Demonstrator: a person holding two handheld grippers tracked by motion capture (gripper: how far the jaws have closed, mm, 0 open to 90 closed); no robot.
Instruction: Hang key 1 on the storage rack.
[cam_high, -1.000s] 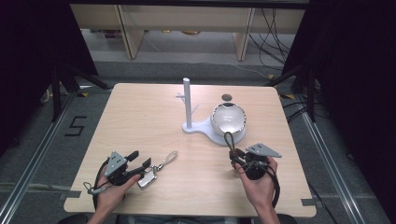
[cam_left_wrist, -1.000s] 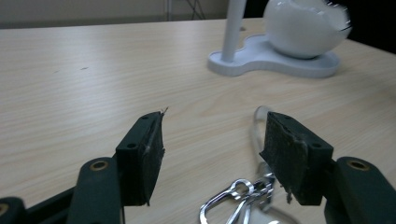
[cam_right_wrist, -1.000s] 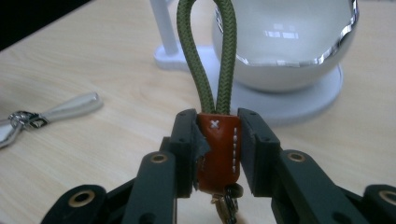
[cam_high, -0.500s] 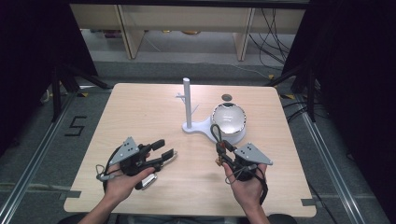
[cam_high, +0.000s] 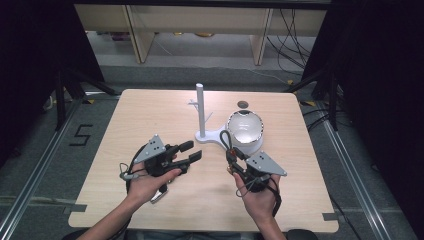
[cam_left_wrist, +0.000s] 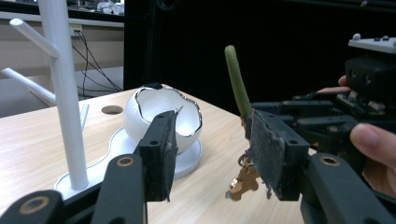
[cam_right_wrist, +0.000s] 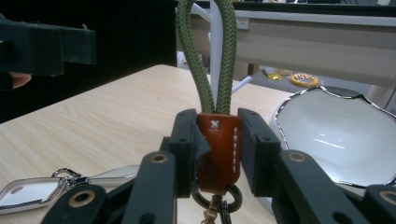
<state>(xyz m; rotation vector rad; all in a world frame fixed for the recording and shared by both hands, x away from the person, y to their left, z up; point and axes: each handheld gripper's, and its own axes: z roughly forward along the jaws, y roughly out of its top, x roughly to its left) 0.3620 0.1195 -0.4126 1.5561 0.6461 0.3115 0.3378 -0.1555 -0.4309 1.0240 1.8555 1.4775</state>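
My right gripper (cam_high: 231, 161) is shut on the brown leather tab (cam_right_wrist: 217, 149) of a key strap. The strap's green cord loop (cam_right_wrist: 205, 56) stands up from the jaws, and a brass clasp (cam_left_wrist: 243, 179) hangs below them. My left gripper (cam_high: 192, 151) is held above the table just left of the strap (cam_high: 226, 142), pointing at it. Its jaws have just been closing but still stand apart, and its pads (cam_left_wrist: 161, 154) press on nothing. In the left gripper view the green cord (cam_left_wrist: 238, 84) rises behind the right pad.
A white stand (cam_high: 200, 112) with a post and side pegs shares a base with a white cracked-egg bowl (cam_high: 245, 131) behind the right gripper. A silver tag (cam_right_wrist: 28, 193) with a ring lies on the table (cam_high: 125, 125) under the left hand.
The left hand has lifted off the table and moved right toward the right gripper. The right hand has shifted left with the strap, away from the bowl.
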